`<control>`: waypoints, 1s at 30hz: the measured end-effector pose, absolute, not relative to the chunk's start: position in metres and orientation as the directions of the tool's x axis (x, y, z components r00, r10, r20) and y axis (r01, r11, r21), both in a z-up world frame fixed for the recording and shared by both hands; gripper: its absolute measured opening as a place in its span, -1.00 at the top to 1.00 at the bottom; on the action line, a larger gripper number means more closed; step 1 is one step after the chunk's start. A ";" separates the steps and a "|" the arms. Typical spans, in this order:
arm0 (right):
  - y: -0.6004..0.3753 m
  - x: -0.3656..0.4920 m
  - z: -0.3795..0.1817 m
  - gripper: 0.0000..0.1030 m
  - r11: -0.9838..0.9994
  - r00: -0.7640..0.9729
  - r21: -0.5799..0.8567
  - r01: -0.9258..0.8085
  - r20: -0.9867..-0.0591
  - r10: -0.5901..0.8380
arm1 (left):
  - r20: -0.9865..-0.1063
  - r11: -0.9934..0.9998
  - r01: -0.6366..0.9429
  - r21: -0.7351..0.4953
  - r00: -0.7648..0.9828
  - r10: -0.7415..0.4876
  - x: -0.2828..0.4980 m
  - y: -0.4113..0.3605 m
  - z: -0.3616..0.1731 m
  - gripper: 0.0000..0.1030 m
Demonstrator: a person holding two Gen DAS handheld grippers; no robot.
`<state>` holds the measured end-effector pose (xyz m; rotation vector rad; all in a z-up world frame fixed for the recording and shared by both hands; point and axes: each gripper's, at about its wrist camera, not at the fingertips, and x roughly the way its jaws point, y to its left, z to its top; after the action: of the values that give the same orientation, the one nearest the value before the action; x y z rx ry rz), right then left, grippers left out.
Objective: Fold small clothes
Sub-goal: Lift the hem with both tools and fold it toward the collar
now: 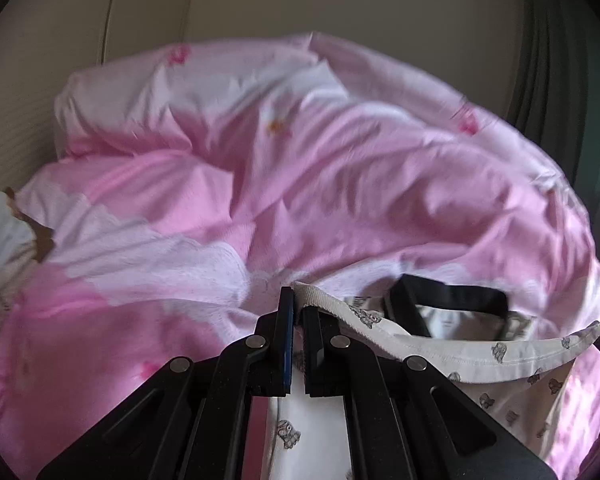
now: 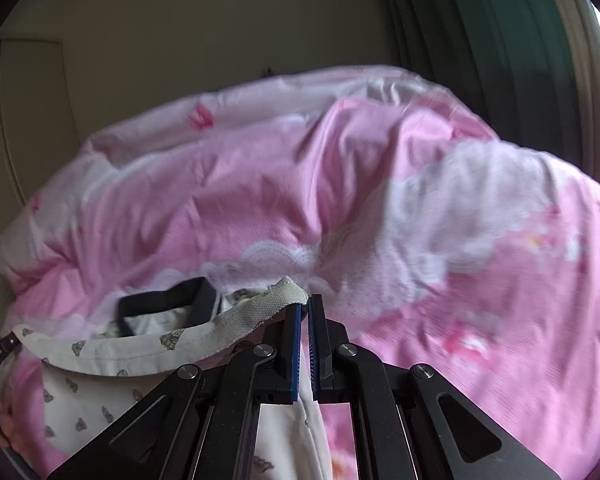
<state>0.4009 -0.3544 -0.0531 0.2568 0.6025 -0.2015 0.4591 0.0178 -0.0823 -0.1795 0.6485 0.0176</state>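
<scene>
A small white garment (image 1: 500,356) with a grey animal print hangs stretched between my two grippers over the bed. My left gripper (image 1: 298,300) is shut on its ribbed edge (image 1: 316,296) at one end. My right gripper (image 2: 305,304) is shut on the same ribbed edge (image 2: 260,308) at the other end. The cloth (image 2: 100,392) sags between them and drops below both grippers. A black band (image 1: 460,296) of the garment shows behind the top edge, and the black band (image 2: 164,296) is seen from the right wrist too.
A rumpled pink and white duvet (image 1: 300,184) covers the bed (image 2: 420,220) under and ahead of both grippers. A beige wall stands behind it, with a dark green curtain (image 2: 480,40) on the right. White and brown cloth (image 1: 4,232) lies at the bed's left edge.
</scene>
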 end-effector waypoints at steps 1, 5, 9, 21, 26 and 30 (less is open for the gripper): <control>-0.355 0.412 -0.060 0.92 0.948 0.798 0.177 0.263 -0.593 -0.111 | -0.615 0.985 -0.073 -0.153 0.788 -0.037 0.472 0.016 -0.093 0.89; -0.356 0.450 -0.089 0.92 0.951 0.771 0.156 0.267 -0.627 -0.113 | -0.641 0.987 -0.073 -0.146 0.766 -0.039 0.501 0.014 -0.116 0.89; -0.357 0.470 -0.108 0.92 0.953 0.756 0.133 0.274 -0.642 -0.128 | -0.667 0.988 -0.064 -0.140 0.744 -0.046 0.520 0.012 -0.134 0.89; -0.357 0.499 -0.135 0.92 0.949 0.743 0.110 0.297 -0.651 -0.157 | -0.692 0.992 -0.053 -0.112 0.720 -0.040 0.550 0.011 -0.150 0.88; -0.352 0.498 -0.138 0.87 0.959 0.737 0.081 0.272 -0.658 -0.153 | -0.696 0.994 -0.040 -0.097 0.717 -0.039 0.540 0.011 -0.144 0.67; -0.349 0.487 -0.126 0.18 0.963 0.737 0.048 0.265 -0.654 -0.170 | -0.669 0.999 -0.015 -0.050 0.743 -0.022 0.516 0.006 -0.125 0.40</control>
<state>0.4873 -0.3488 -0.1259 0.1411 0.7030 -0.2396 0.5162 0.0061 -0.1254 -0.0532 0.7328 -0.0036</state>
